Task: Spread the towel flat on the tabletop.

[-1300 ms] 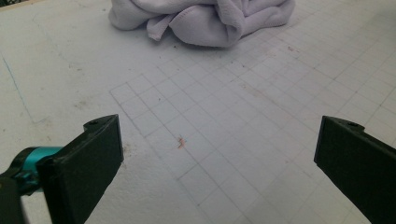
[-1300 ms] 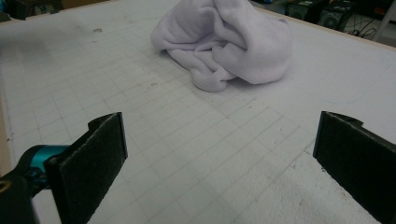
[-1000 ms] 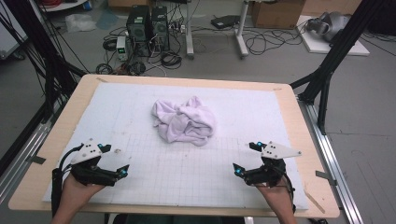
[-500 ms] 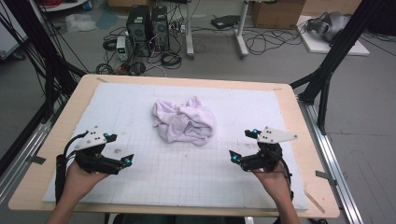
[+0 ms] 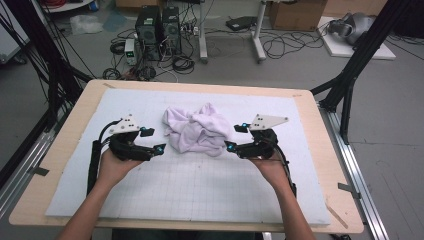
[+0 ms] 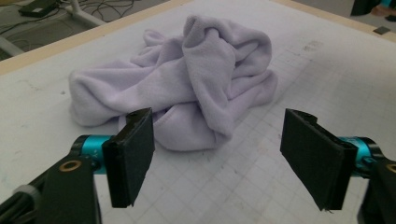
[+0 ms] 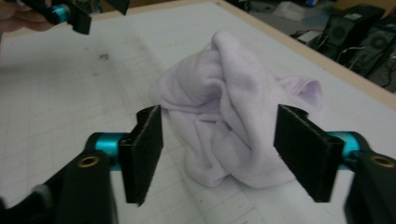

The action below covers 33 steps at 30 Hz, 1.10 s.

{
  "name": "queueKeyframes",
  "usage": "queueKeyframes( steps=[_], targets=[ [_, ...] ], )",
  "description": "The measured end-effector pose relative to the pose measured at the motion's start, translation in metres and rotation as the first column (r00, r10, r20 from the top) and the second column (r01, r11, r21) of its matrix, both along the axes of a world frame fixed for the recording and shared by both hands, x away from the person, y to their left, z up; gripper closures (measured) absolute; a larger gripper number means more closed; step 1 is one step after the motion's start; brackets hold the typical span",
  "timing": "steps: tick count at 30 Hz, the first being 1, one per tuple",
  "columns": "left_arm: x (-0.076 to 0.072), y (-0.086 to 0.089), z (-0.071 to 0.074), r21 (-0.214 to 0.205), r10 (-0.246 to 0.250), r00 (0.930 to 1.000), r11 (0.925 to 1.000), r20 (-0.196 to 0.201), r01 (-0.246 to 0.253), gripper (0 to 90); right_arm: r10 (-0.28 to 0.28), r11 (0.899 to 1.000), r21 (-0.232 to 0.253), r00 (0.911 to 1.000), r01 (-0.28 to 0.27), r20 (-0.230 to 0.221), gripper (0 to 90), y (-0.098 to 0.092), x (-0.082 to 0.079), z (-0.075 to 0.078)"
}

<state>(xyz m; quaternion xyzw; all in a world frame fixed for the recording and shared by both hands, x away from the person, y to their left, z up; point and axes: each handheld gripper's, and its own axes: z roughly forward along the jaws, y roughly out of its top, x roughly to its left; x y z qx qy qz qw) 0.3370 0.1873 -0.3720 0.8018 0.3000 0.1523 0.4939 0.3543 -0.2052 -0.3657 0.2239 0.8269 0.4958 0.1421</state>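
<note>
A crumpled pale lilac cloth point(image 5: 196, 129) lies in a heap on the white gridded mat point(image 5: 200, 195), a little behind the table's middle. My left gripper point(image 5: 154, 140) hovers just left of the cloth, open, with nothing between its jaws. In the left gripper view the cloth point(image 6: 187, 84) sits just beyond the gap of the left gripper point(image 6: 219, 158). My right gripper point(image 5: 235, 137) is open at the cloth's right edge. In the right gripper view the cloth point(image 7: 233, 126) lies close ahead of the right gripper point(image 7: 219, 154), apart from both pads.
The mat covers most of a wooden table point(image 5: 345, 200). Black frame posts point(image 5: 350, 80) stand at the table's right and left sides. Computer towers point(image 5: 157, 25) and cables lie on the floor beyond the far edge.
Both hands have moved forward from near the front edge and inward toward the cloth. Both grippers stay open, and the cloth has not moved.
</note>
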Motion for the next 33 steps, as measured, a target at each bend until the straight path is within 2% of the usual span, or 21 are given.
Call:
queueKeyframes(
  steps=[2, 5, 6, 8, 9, 10, 11, 12, 13, 14, 15, 16, 20, 21, 23, 25, 29, 30, 31, 33],
  targets=[
    [0.012, -0.010, -0.009, 0.022, 0.004, 1.0000, 0.9997, -0.002, -0.004, 33.2, 0.007, 1.000, -0.022, 0.9998, -0.007, -0.021, 39.6, 0.005, 0.007, -0.008],
    [0.019, -0.016, -0.016, 0.035, -0.003, 1.0000, 0.9994, -0.009, 0.003, 38.7, 0.006, 0.999, -0.041, 0.9991, -0.007, -0.041, 44.7, 0.011, 0.017, -0.019],
    [0.028, -0.024, -0.026, 0.058, -0.022, 0.9991, 0.9980, -0.036, 0.024, 41.3, 0.007, 0.999, -0.042, 0.9983, -0.009, -0.057, 47.0, 0.014, 0.021, -0.024],
    [0.034, -0.029, -0.035, 0.074, -0.030, 0.9977, 0.9967, -0.061, 0.035, 44.4, 0.008, 0.999, -0.050, 0.9974, -0.012, -0.072, 49.9, 0.019, 0.027, -0.032],
    [0.034, -0.029, -0.035, 0.074, -0.030, 0.9977, 0.9967, -0.061, 0.035, 46.1, 0.010, 0.998, -0.061, 0.9969, -0.015, -0.078, 51.0, 0.023, 0.029, -0.037],
    [0.042, -0.036, -0.046, 0.090, -0.027, 0.9962, 0.9954, -0.083, 0.034, 47.3, 0.020, 0.997, -0.069, 0.9960, -0.026, -0.088, 52.4, 0.027, 0.031, -0.043],
    [0.042, -0.036, -0.046, 0.090, -0.027, 0.9962, 0.9954, -0.083, 0.034, 48.0, 0.020, 0.997, -0.069, 0.9960, -0.026, -0.088, 52.4, 0.027, 0.031, -0.043],
    [0.047, -0.042, -0.054, 0.120, -0.012, 0.9958, 0.9925, -0.091, 0.023, 47.9, 0.035, 0.996, -0.084, 0.9934, -0.045, -0.109, 53.6, 0.035, 0.033, -0.053],
    [0.048, -0.046, -0.058, 0.146, -0.007, 0.9961, 0.9891, -0.088, 0.020, 47.8, 0.037, 0.994, -0.096, 0.9919, -0.049, -0.121, 54.3, 0.038, 0.033, -0.057],
    [0.048, -0.046, -0.058, 0.146, -0.007, 0.9961, 0.9891, -0.088, 0.020, 47.8, 0.037, 0.994, -0.096, 0.9919, -0.049, -0.121, 54.3, 0.038, 0.033, -0.057],
    [0.051, -0.050, -0.064, 0.176, 0.000, 0.9969, 0.9843, -0.078, 0.014, 48.4, 0.032, 0.990, -0.135, 0.9891, -0.052, -0.143, 57.7, 0.043, 0.036, -0.067],
    [0.052, -0.051, -0.065, 0.162, 0.001, 0.9966, 0.9867, -0.082, 0.012, 50.5, 0.028, 0.989, -0.140, 0.9905, -0.047, -0.135, 59.7, 0.044, 0.036, -0.070],
    [0.051, -0.053, -0.065, 0.176, -0.012, 0.9974, 0.9841, -0.070, 0.024, 74.2, 0.006, 0.987, -0.161, 0.9914, -0.027, -0.131, 72.4, 0.046, 0.038, -0.074],
    [0.049, -0.053, -0.063, 0.207, -0.009, 0.9988, 0.9782, -0.047, 0.019, 81.9, 0.009, 0.984, -0.173, 0.9930, -0.029, -0.118, 75.8, 0.047, 0.038, -0.074],
    [0.049, -0.050, -0.060, 0.187, -0.009, 0.9979, 0.9822, -0.064, 0.021, 85.2, 0.018, 0.983, -0.180, 0.9929, -0.039, -0.117, 81.6, 0.047, 0.038, -0.073],
    [0.047, -0.044, -0.054, 0.168, -0.009, 0.9980, 0.9857, -0.062, 0.019, 87.2, 0.022, 0.983, -0.177, 0.9933, -0.043, -0.113, 83.8, 0.045, 0.037, -0.070],
    [0.034, -0.031, -0.030, 0.092, -0.019, 0.9994, 0.9955, -0.029, 0.021, 87.8, 0.037, 0.991, -0.126, 0.9958, -0.047, -0.083, 84.3, 0.036, 0.027, -0.052],
    [0.034, -0.031, -0.030, 0.092, -0.019, 0.9994, 0.9955, -0.029, 0.021, 87.8, 0.037, 0.991, -0.126, 0.9958, -0.047, -0.083, 84.3, 0.036, 0.027, -0.052],
    [0.026, -0.025, -0.019, 0.070, -0.019, 0.9998, 0.9974, -0.008, 0.020, 87.9, 0.055, 0.994, -0.095, 0.9961, -0.061, -0.070, 84.3, 0.032, 0.020, -0.041],
    [0.015, -0.019, -0.009, 0.063, -0.027, 0.9996, 0.9977, 0.010, 0.026, 87.9, 0.068, 0.994, -0.080, 0.9963, -0.072, -0.052, 84.3, 0.029, 0.012, -0.033]
  ],
)
